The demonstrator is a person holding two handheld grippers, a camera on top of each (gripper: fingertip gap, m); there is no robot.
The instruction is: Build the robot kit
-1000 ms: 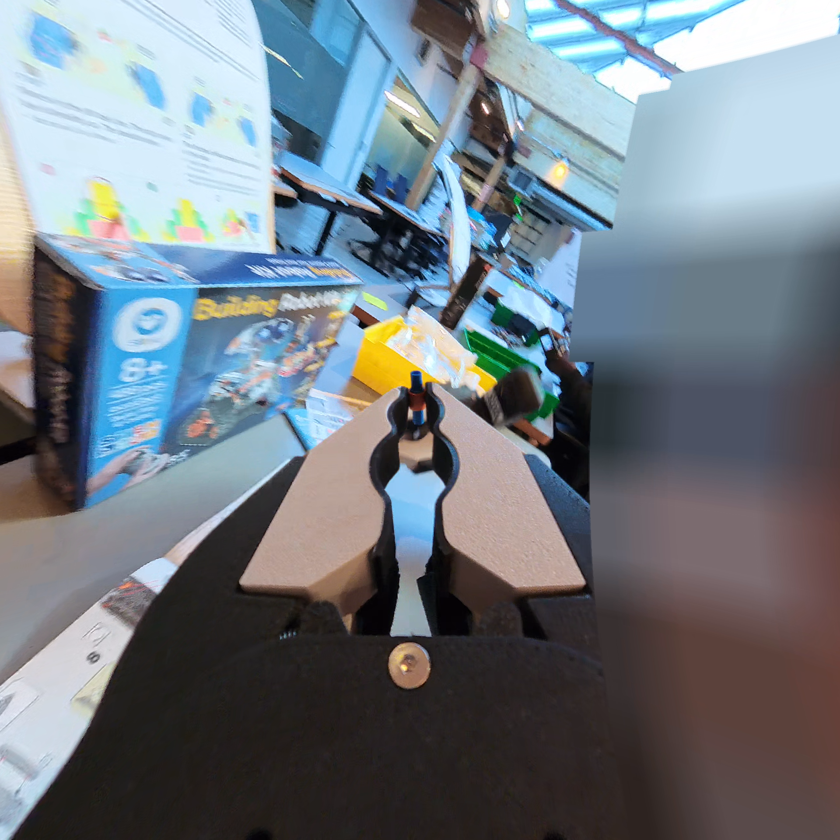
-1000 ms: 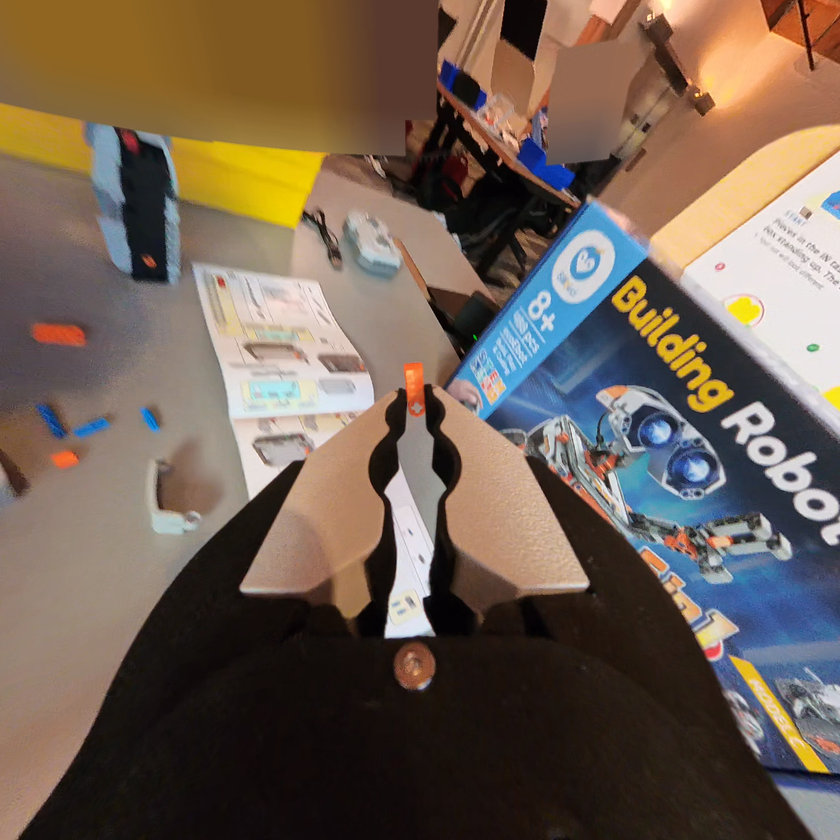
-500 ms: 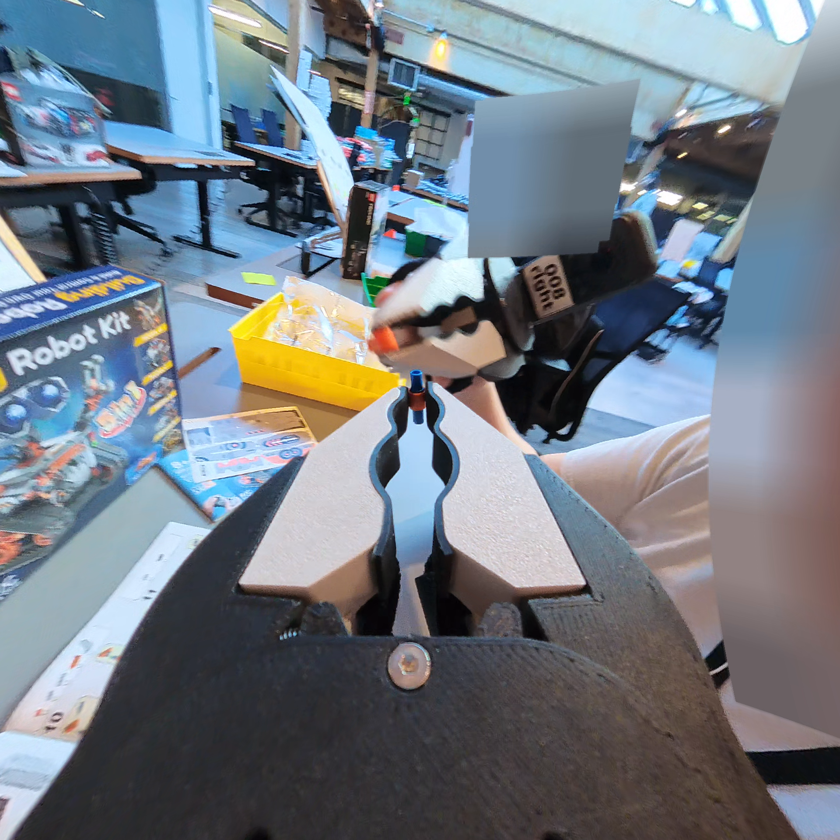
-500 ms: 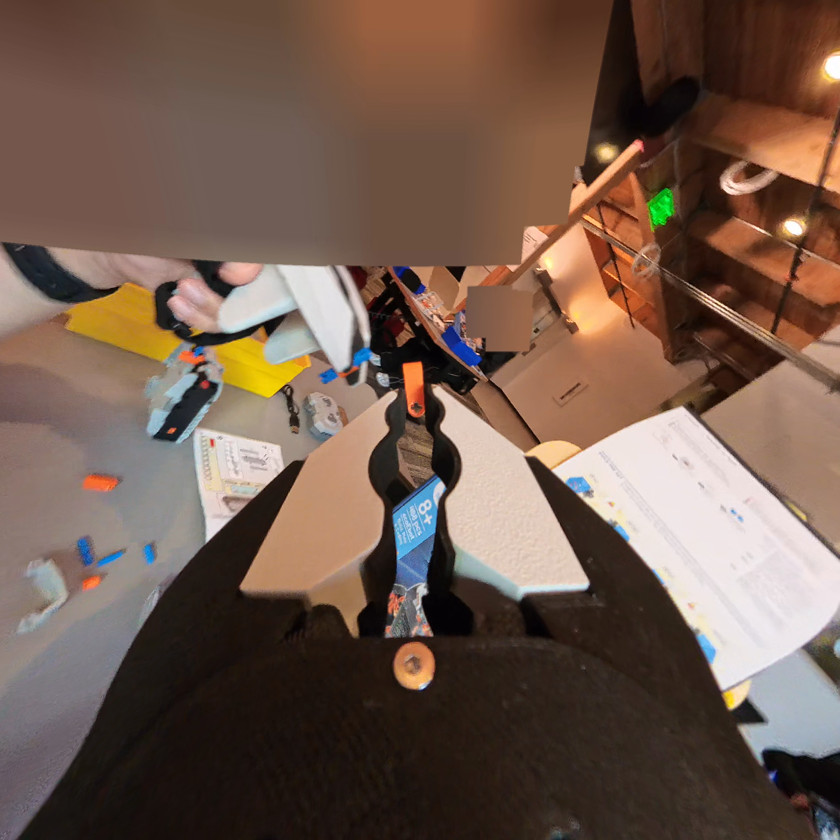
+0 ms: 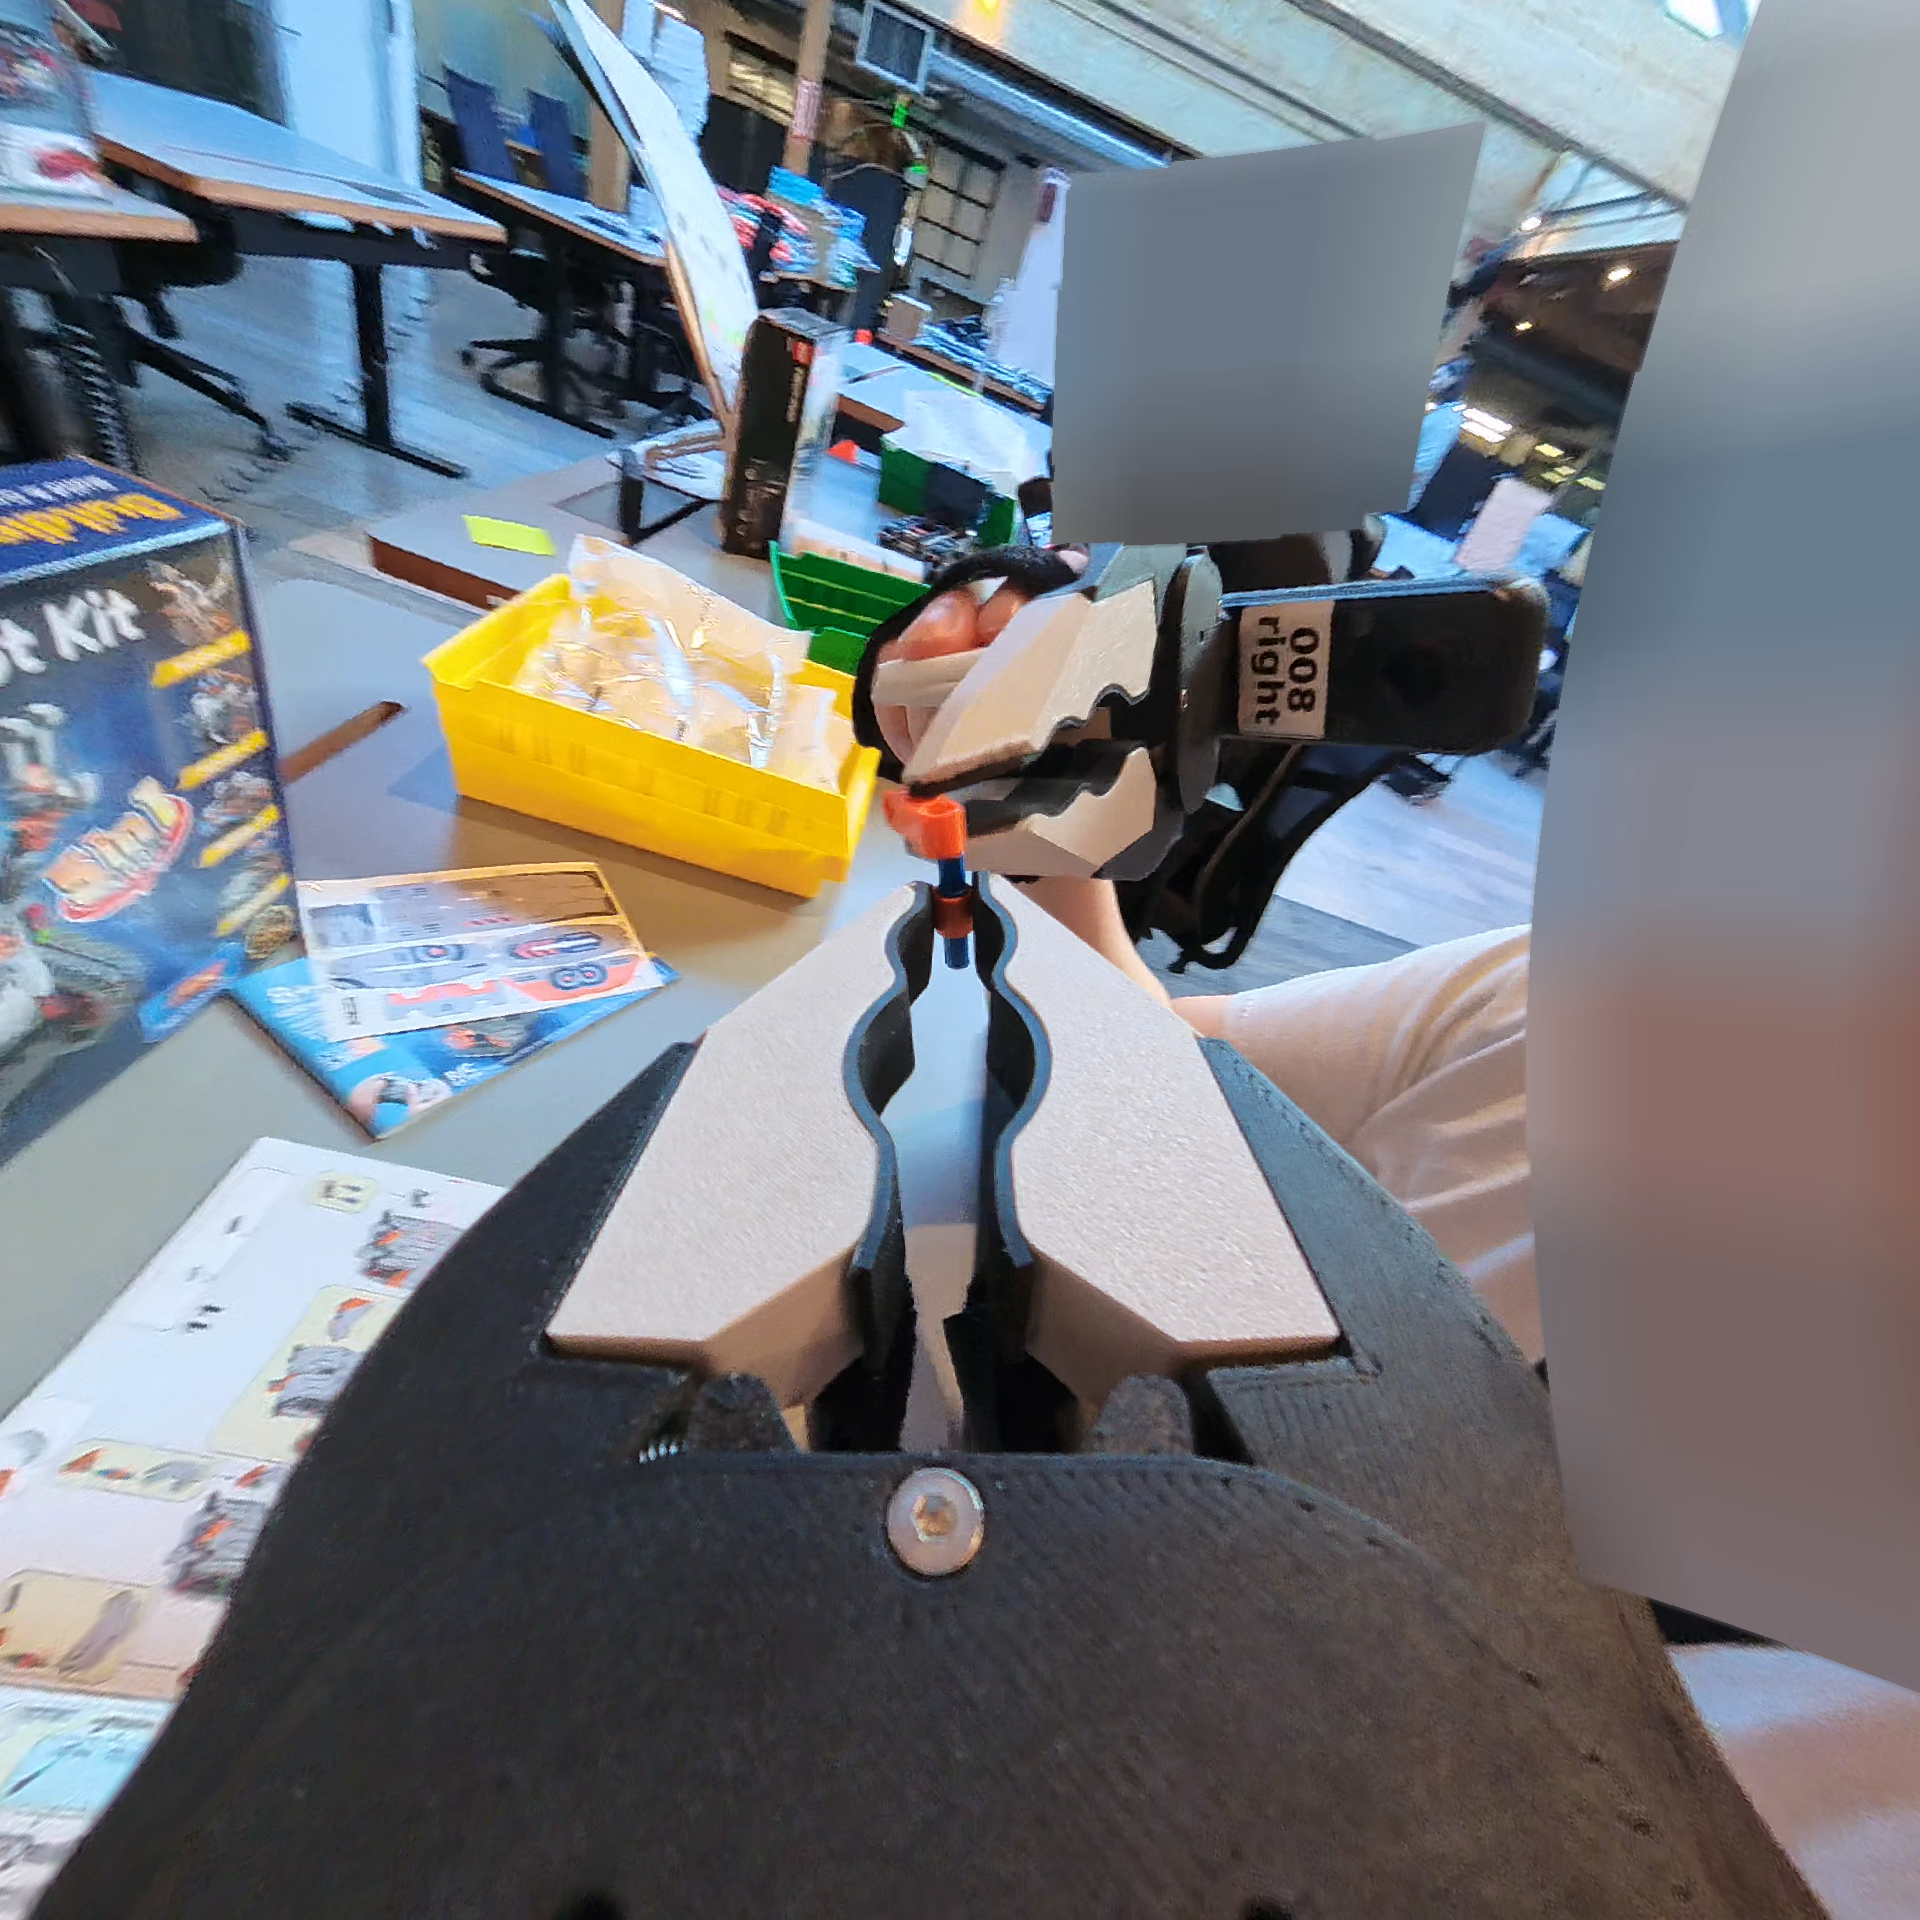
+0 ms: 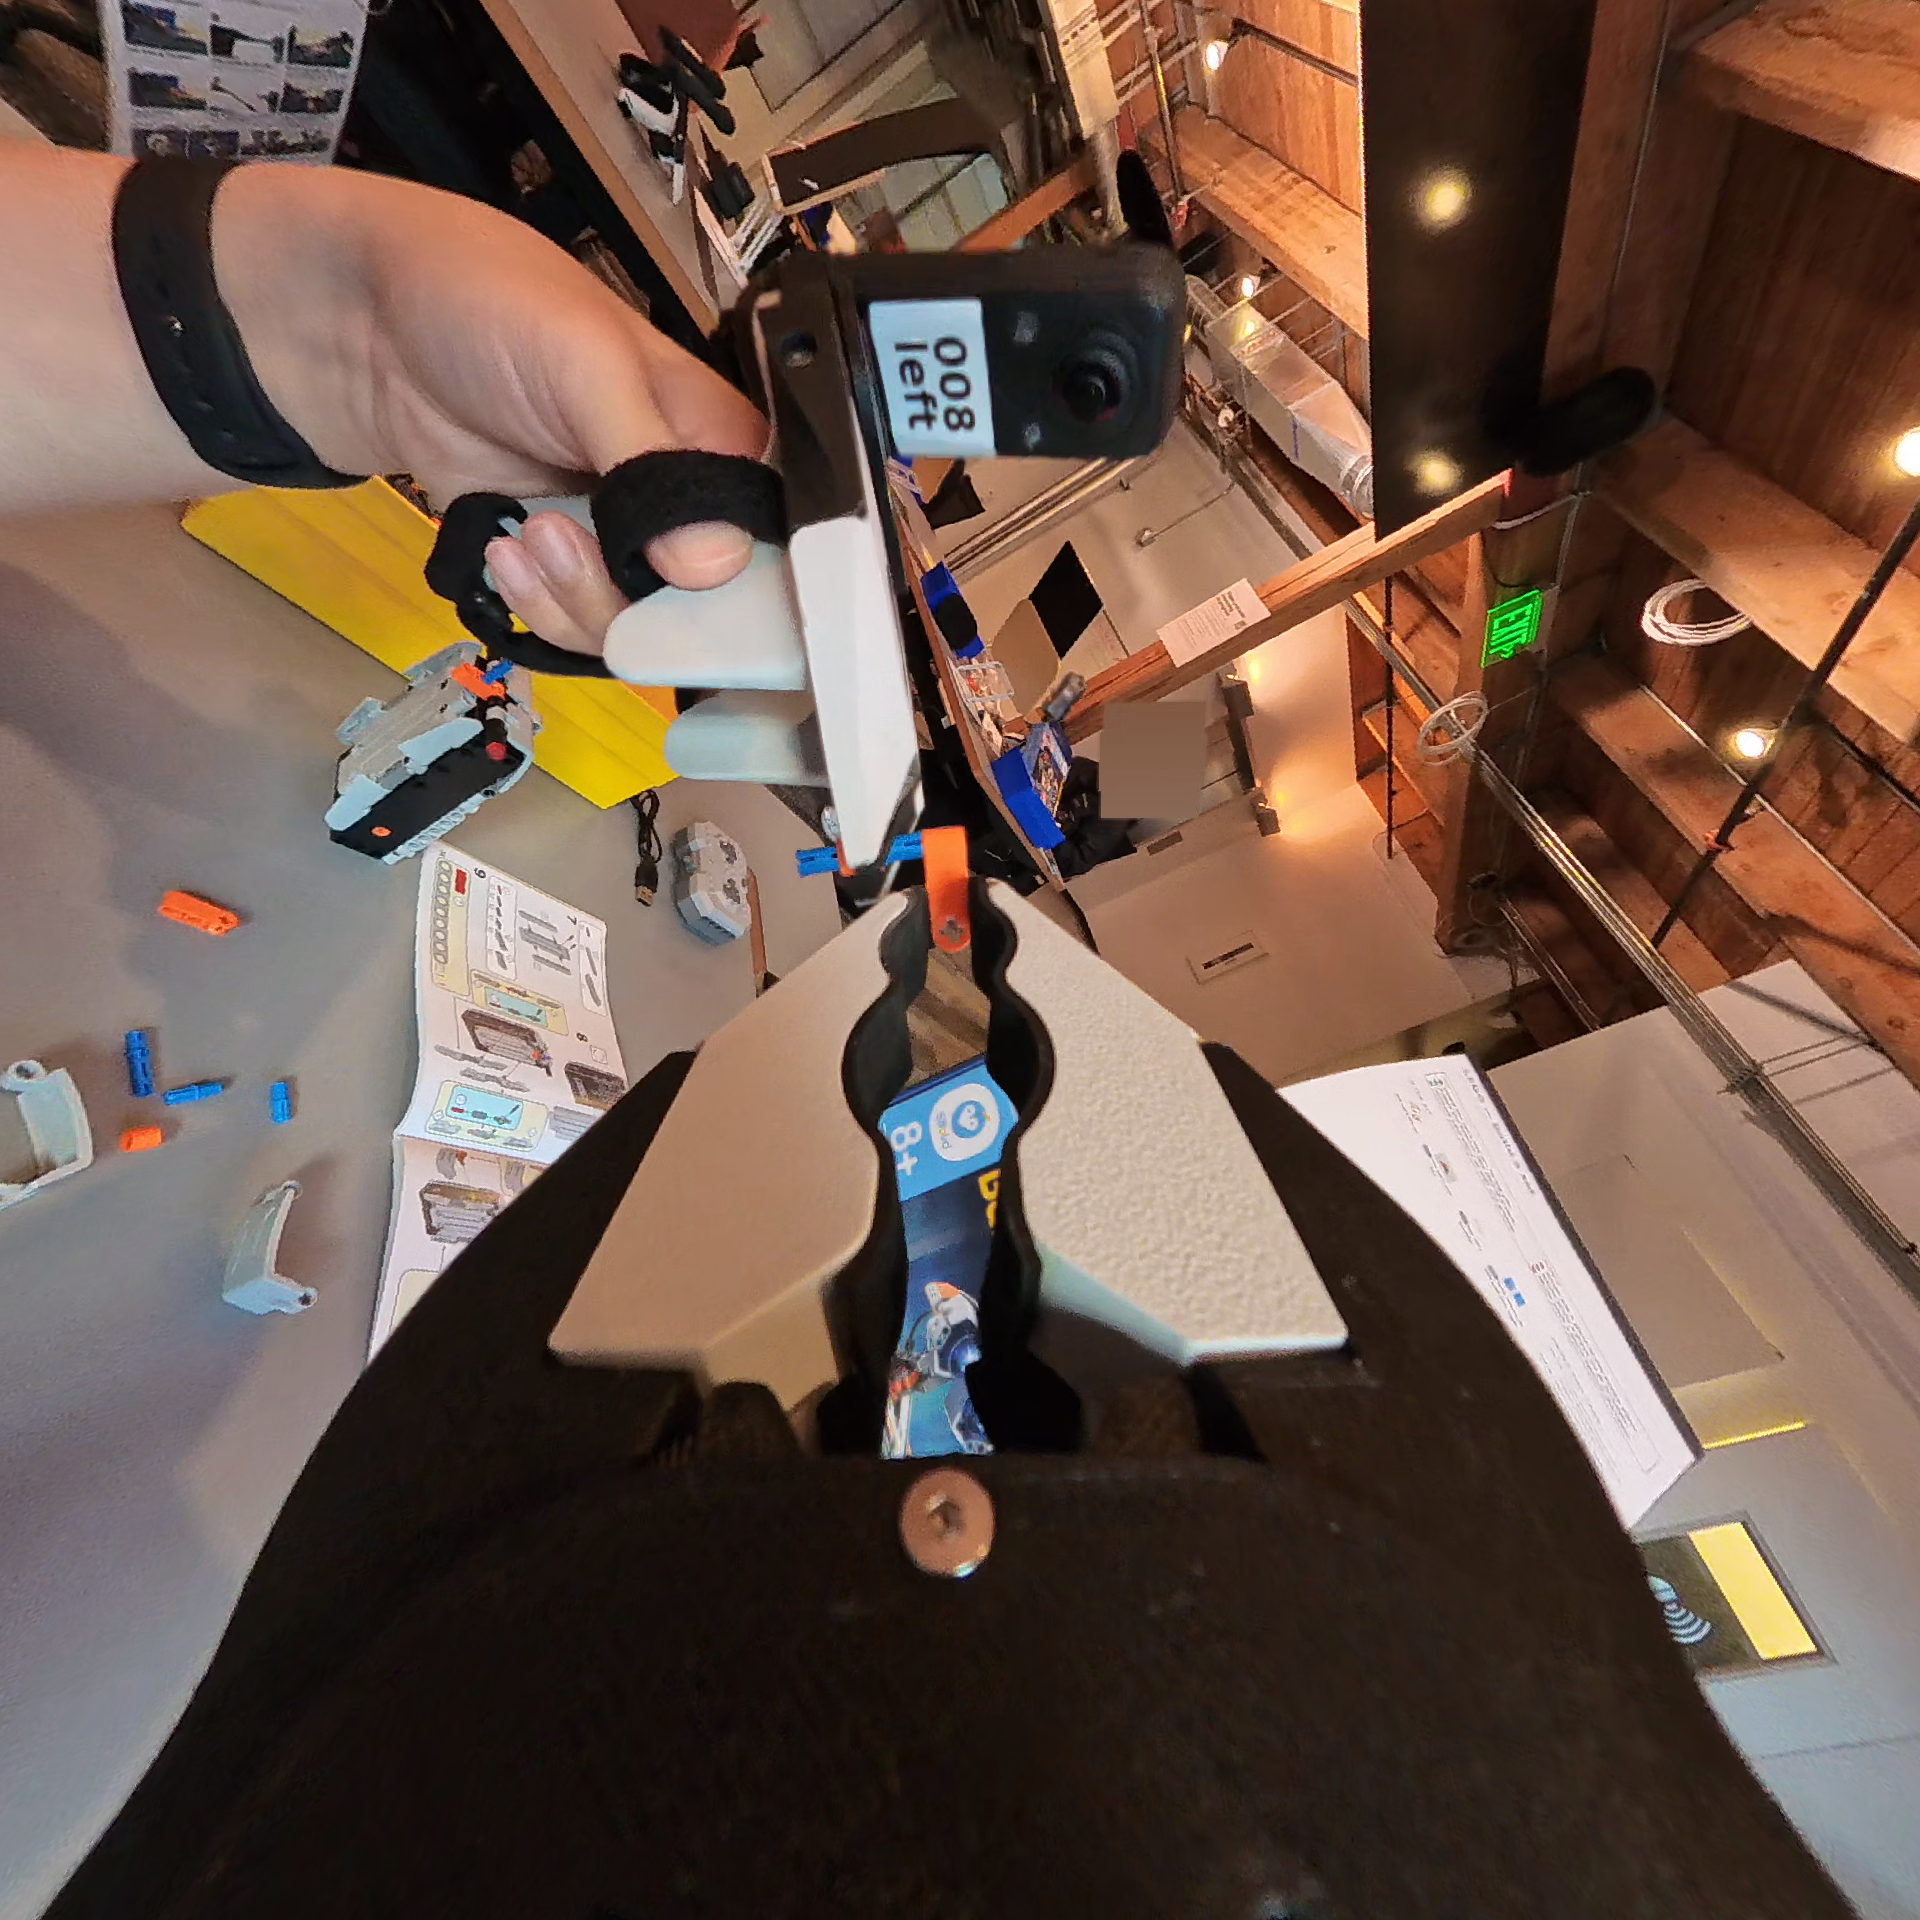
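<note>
My left gripper point(image 5: 951, 914) is shut on a small blue pin with an orange collar point(image 5: 950, 912), held upright in the air. My right gripper point(image 6: 948, 914) is shut on a short orange beam point(image 6: 943, 886). In the left wrist view the right gripper point(image 5: 940, 800) comes in from the right, and its orange beam point(image 5: 923, 821) sits on the top end of the blue pin. In the right wrist view the left gripper point(image 6: 868, 847) hangs from above, and the blue pin point(image 6: 852, 857) runs sideways into the beam's upper end.
A grey table point(image 6: 156, 1455) carries loose blue and orange pieces point(image 6: 192, 1091), grey parts point(image 6: 265, 1252), a grey and black motor block point(image 6: 426, 758), an instruction sheet point(image 6: 499, 1039), a kit box point(image 5: 114, 748) and a yellow bin of bags point(image 5: 644, 717).
Both grippers have risen off the table and swung to face each other. The right gripper's orange beam has closed in and now meets the tip of the blue pin.
</note>
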